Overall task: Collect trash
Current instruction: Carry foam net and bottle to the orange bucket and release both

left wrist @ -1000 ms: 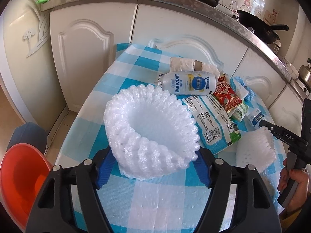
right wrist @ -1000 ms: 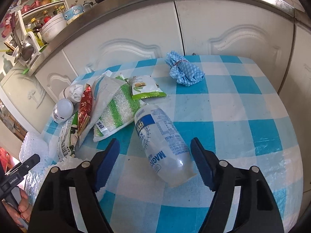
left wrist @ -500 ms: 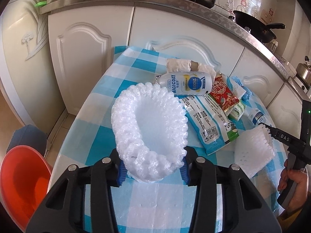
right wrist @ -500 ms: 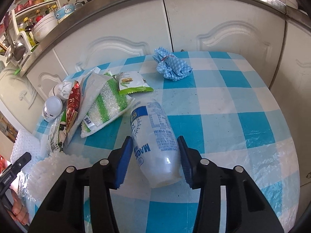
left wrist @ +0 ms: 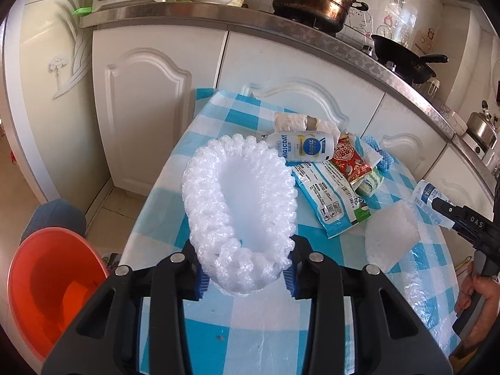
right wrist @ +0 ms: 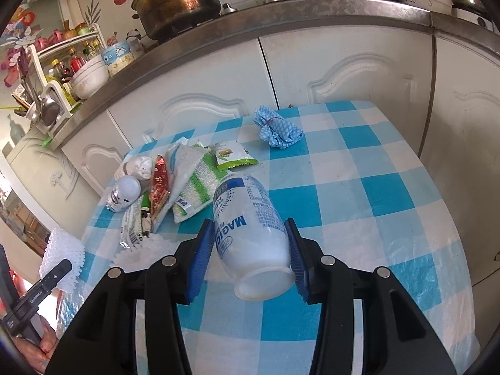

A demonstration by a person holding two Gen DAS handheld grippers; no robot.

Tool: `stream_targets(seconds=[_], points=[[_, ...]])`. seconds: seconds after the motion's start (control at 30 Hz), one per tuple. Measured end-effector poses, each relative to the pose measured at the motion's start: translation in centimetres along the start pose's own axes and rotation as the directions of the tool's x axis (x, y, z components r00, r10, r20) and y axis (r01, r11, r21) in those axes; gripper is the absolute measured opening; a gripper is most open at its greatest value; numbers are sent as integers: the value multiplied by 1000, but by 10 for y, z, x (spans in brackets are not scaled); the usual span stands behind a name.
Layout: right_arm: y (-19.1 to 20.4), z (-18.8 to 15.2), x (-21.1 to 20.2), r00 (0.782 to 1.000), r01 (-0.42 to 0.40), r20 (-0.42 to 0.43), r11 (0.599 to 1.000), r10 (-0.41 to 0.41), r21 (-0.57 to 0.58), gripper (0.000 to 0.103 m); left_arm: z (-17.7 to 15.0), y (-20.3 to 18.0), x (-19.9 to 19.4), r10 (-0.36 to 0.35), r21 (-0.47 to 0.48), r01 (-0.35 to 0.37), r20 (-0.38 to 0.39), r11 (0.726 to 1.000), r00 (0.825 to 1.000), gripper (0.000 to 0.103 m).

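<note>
Ok, left gripper (left wrist: 245, 276) has just been closing and now its blue pads are squeezed onto the near end of the white foam net (left wrist: 240, 206), jaws narrow w/ the net pinched between them, rest of it sticking out fwd over the blue-checked table (left wrist: 250, 337). On my right side, right gripper (right wrist: 248, 261) clamped on the white Magicday bottle (right wrist: 250, 228), pads pressing both flanks near its base, open base end facing the cam, neck pointing away, bottle tilted; can't tell if it's clear of the cloth. Rest of the trash is piled mid-table: a 2nd Magicday bottle (left wrist: 304, 148) lying on its side, a blue-white wrapper (left wrist: 331, 197) just beside it, a red snack packet (left wrist: 350, 159) overlapping that, a green-white sachet (right wrist: 232, 154) further back. Another foam net (left wrist: 390, 234) lies flat nr the right edge. Blue crumpled cloth (right wrist: 278, 128) sits apart twd the cabinets. Orange bin (left wrist: 50, 284) on the floor, left of the table.
</note>
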State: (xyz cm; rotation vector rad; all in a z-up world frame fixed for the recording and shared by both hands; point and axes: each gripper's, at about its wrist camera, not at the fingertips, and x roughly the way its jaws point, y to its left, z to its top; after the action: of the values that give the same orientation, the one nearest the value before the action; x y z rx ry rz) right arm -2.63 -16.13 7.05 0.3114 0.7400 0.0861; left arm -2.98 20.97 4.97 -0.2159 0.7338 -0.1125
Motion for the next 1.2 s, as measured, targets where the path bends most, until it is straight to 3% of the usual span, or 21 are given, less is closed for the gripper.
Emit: stream_targets(seconds=[0.2, 0.47, 0.6, 0.77, 0.9, 1.07, 1.2], points=[[39, -1, -29, 995, -93, 24, 995, 94, -36, 47, -4, 24, -37, 15, -16, -14, 44, 1000, 999, 39], [137, -12, -43, 968, -250, -36, 953, 247, -169, 47, -19, 80, -84, 80, -64, -75, 78, 995, 994, 39], [202, -30, -34, 937, -347, -126, 902, 325, -257, 47, -33, 122, -101, 127, -115, -119, 63, 986, 990, 39], [289, -68, -5, 879, -466, -288, 810, 379, -356, 47, -58, 176, -109, 201, -185, -195, 14, 963, 980, 39], [346, -105, 25, 829, -535, -417, 745, 373, -398, 47, -79, 208, -105, 234, -217, -237, -41, 947, 971, 40], [386, -145, 59, 780, -577, -537, 702, 322, -418, 47, -100, 234, -90, 228, -258, -250, -115, 933, 967, 41], [405, -165, 80, 769, -575, -581, 685, 266, -448, 48, -110, 240, -72, 225, -268, -262, -162, 927, 961, 48]])
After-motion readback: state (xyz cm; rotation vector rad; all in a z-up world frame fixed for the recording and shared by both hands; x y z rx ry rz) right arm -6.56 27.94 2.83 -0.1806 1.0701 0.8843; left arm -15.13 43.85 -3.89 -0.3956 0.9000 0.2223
